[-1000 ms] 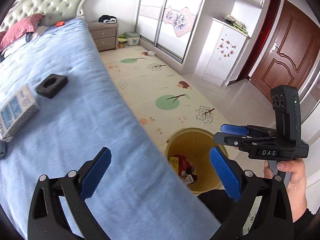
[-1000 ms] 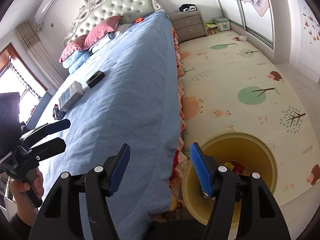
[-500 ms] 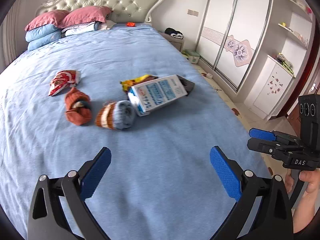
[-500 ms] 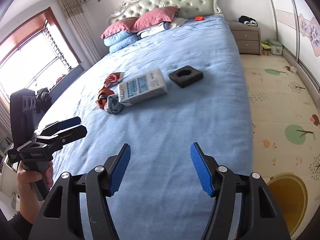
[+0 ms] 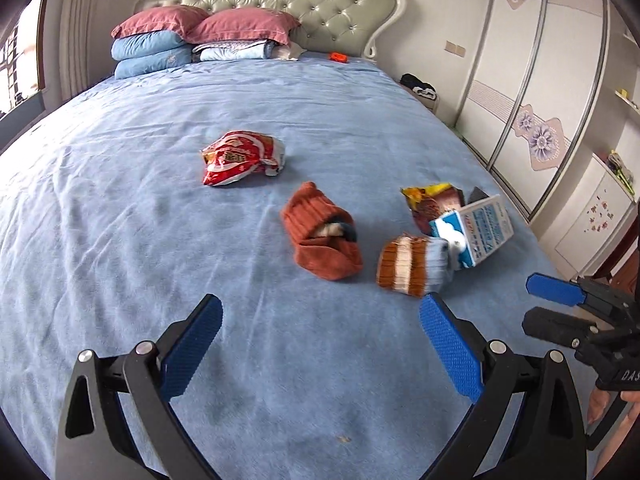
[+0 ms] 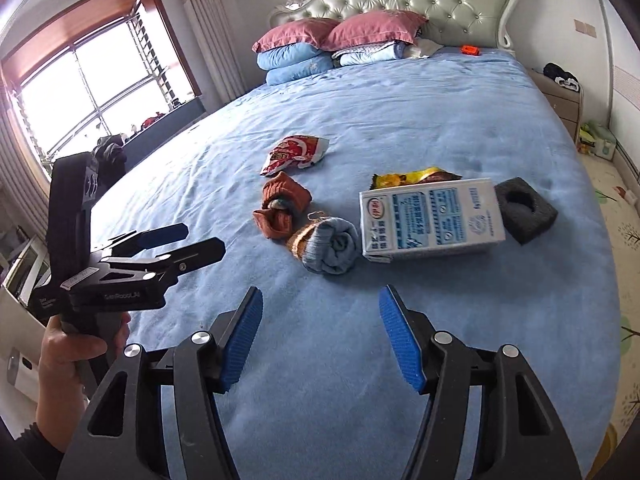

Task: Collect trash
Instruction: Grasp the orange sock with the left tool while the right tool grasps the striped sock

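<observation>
Blue bedsheet covered the whole wide bed, and the padded green headboard with pink and blue pillows stood at 12 o'clock in both views. On the sheet lay several things. From the left wrist view, a crumpled red and white snack bag was at 11 o'clock, well apart from the others. A rust-orange knitted sock lay near the centre, and a rolled striped orange and pale blue sock was beside it at 2 o'clock, touching a white and blue paper carton. A yellow and brown wrapper lay just behind the carton. From the right wrist view, a black foam block with a round hole rested at 2 o'clock, touching the far end of the carton. The left gripper hovered over bare sheet with its blue pads spread wide, holding nothing. The right gripper was also wide apart and empty, near the rolled sock.
</observation>
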